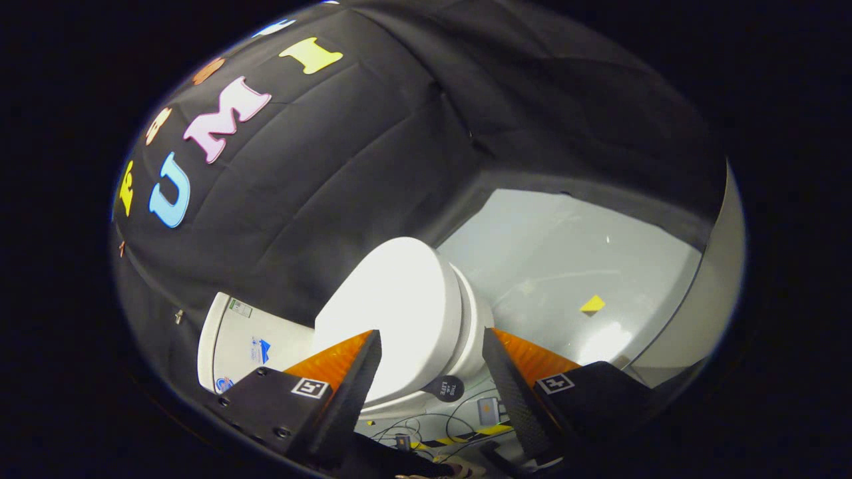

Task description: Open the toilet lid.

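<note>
A white toilet stands just ahead of my fingers, and the whole scene looks tilted. Its lid lies down flat on the seat and bowl. A small round dark tab sticks out from the lid's front edge, in the gap between my fingers. The white tank rises behind the lid, against the black cloth wall. My gripper is open, its fingers spread to either side of the lid's front part. Neither finger presses on the lid.
The grey glossy floor stretches beyond the bowl, with a small yellow marker on it. Cables, a small box and yellow-black tape lie on the floor by the toilet's base. A pale wall panel bounds the floor.
</note>
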The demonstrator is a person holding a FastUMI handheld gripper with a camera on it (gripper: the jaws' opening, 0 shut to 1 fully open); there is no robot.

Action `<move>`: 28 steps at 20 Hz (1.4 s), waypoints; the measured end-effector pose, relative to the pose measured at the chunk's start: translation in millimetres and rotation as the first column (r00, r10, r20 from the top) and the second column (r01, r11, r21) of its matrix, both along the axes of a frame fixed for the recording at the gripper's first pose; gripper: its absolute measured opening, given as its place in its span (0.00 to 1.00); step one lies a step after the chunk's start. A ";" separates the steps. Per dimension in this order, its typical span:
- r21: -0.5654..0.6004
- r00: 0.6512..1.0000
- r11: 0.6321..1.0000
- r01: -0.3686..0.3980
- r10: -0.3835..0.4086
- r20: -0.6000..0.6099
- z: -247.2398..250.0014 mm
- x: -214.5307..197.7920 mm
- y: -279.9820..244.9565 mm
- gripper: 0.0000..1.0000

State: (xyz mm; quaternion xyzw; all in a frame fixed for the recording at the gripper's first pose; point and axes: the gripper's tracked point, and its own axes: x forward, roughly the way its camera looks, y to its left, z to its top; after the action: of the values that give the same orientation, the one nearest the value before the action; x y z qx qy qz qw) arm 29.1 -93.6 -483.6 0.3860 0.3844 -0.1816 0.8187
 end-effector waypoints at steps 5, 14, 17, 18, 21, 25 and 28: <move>0.085 0.999 0.996 0.011 -0.007 -0.045 -41.0 -11.6 17.0 0.97; 0.277 0.993 0.956 0.099 -0.076 -0.092 -91.1 -31.4 46.2 0.94; 0.329 0.992 0.937 0.115 -0.094 -0.082 -99.4 -28.8 53.5 0.86; 0.349 0.992 0.929 0.121 -0.100 -0.077 -100.8 -26.5 56.4 0.78; 0.369 0.990 0.919 0.136 -0.110 -0.090 -116.1 -23.1 65.1 0.61; 0.401 0.990 0.905 0.142 -0.124 -0.070 -112.0 -20.1 63.7 0.45; 0.440 0.990 0.887 0.141 -0.133 -0.049 -106.7 -20.0 62.6 0.21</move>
State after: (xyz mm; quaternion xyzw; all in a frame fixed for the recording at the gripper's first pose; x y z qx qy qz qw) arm 9.2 -31.0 -590.3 0.5862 0.3946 -0.1503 0.6914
